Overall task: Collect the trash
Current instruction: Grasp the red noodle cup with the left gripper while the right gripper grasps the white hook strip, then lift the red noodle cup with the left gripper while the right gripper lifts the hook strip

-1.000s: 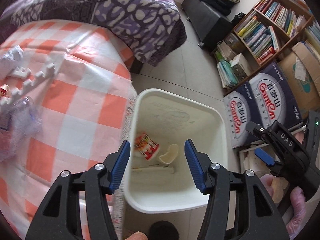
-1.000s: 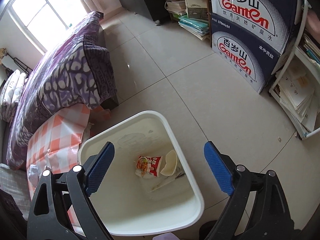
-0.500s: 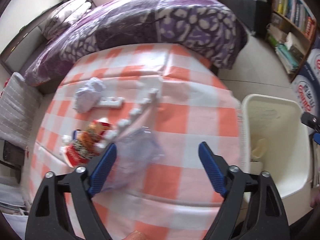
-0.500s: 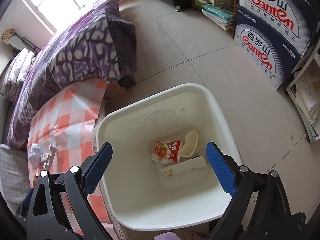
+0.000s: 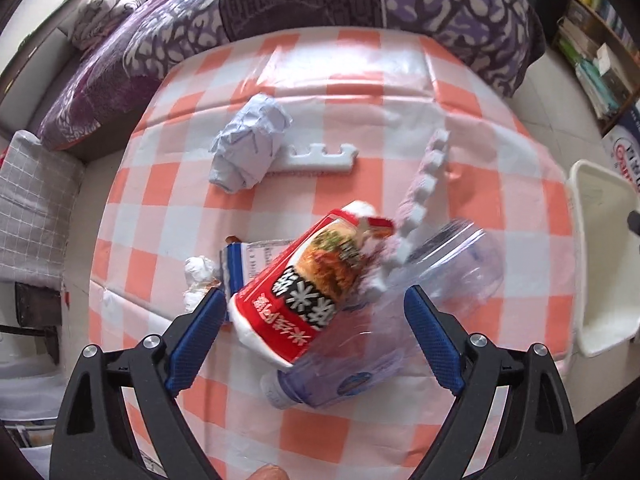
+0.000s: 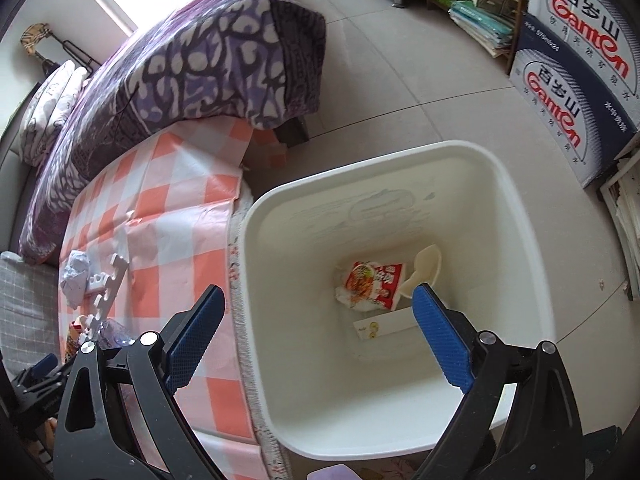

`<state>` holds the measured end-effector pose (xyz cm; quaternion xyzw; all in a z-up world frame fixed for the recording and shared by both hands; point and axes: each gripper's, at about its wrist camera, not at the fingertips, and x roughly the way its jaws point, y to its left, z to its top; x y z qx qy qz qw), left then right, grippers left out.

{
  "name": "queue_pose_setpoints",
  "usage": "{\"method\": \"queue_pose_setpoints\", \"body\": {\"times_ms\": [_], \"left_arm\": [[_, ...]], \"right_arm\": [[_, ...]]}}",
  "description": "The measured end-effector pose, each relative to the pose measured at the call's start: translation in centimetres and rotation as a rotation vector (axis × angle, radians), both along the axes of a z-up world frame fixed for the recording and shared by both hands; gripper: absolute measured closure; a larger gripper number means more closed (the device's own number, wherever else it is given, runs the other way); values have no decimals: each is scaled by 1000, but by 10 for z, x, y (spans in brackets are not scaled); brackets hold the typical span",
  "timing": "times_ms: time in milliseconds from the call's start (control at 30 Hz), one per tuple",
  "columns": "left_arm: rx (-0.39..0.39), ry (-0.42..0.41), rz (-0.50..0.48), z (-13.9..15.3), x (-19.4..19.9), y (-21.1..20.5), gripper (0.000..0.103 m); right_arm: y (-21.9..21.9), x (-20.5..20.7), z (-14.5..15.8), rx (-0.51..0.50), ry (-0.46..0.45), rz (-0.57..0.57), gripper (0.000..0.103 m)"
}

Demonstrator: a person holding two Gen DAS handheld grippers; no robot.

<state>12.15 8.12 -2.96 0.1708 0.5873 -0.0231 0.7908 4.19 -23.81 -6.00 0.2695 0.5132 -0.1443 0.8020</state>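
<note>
My left gripper [image 5: 312, 340] is open above the checked table [image 5: 360, 80]. A red instant-noodle cup [image 5: 304, 280] lies on its side between the fingers, beside a crushed clear plastic bottle [image 5: 400, 320]. A crumpled paper ball [image 5: 252, 144], two white foam strips [image 5: 316, 158] and a small white wad [image 5: 198, 276] lie further off. My right gripper [image 6: 316, 340] is open and empty over the white bin [image 6: 524, 240], which holds a red wrapper [image 6: 372, 286], a cream cup [image 6: 426, 270] and a white strip [image 6: 384, 326].
A purple patterned bedcover [image 5: 360, 4] lies behind the table. The bin also shows at the table's right edge in the left wrist view [image 5: 600, 264]. Blue Ganten boxes [image 6: 572, 80] and stacked books [image 6: 476, 12] stand on the tiled floor beyond the bin.
My left gripper swung from over the bin to over the table, opened wider, and closed in on the noodle cup and bottle. My right gripper stayed open above the bin, drifting slightly.
</note>
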Motion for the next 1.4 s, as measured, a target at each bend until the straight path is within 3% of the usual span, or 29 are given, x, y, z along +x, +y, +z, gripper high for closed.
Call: {"method": "queue_pose_setpoints", "body": {"times_ms": [33,167,367,600,667,733,833,933,1000,1033,1067,1133,1200,1400], "left_arm": [[6,0,15,-5,1,5,16],[-70,18,11,-8,1,21,50],[-113,-30,-7,2,-5,33,59],[-225,-125,94,38,-5,67,63],[-246,-149,124,46,-5,74,82],[-275,-151,149,49,-4,83,95],[-293,-104,162,41,1,91,94],[-269,-66,160,31,2,93,93],[-259,-45,175,29,1,96,67],[-269,-41,187,30,1,100,44],[-281,-45,198,32,0,103,40],[-301,-44,210,35,-2,106,40],[-299,-34,209,35,-3,108,33],[-284,15,143,33,-10,107,19]], "right_arm": [[6,3,-2,0,5,11,12],[31,14,-9,14,9,41,12],[78,56,-15,98,26,90,12],[146,114,-10,109,50,134,12],[165,128,-14,86,80,164,13],[178,138,-20,91,112,182,19],[191,147,-32,113,150,177,19],[202,151,-31,56,135,192,19],[211,154,-30,18,135,212,23],[213,156,-30,-8,135,221,31],[217,157,-29,-49,135,239,37],[221,159,-29,-112,132,260,64],[219,158,-28,-126,116,279,83],[188,148,-27,-25,67,271,92]]}}
